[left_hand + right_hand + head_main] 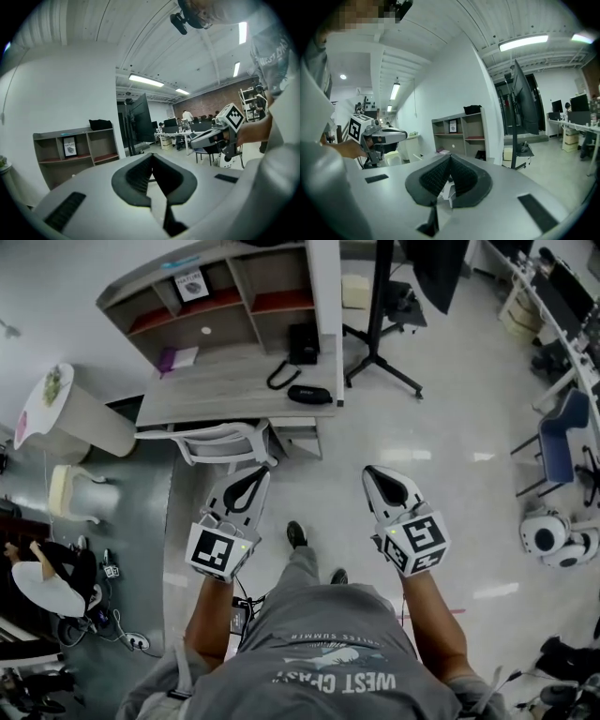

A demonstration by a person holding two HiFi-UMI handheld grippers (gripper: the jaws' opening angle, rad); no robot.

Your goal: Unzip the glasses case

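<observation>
The black glasses case (309, 394) lies zipped on the grey desk (234, 390), near its right front corner and beside a black telephone (302, 343). I stand on the floor some way back from the desk. My left gripper (262, 472) and right gripper (369, 471) are held side by side in front of me, well short of the case, pointing toward the desk. Both are shut with nothing between their pads. In the left gripper view the jaws (151, 157) meet in front of the shelves (75, 150). The right gripper view shows its jaws (450, 158) closed too.
A white chair (220, 441) stands tucked at the desk front, between me and the desk. A black stand on spread legs (380, 352) is right of the desk. A blue chair (562, 435) and a white robot (555, 538) are far right. A round white table (56, 411) sits left.
</observation>
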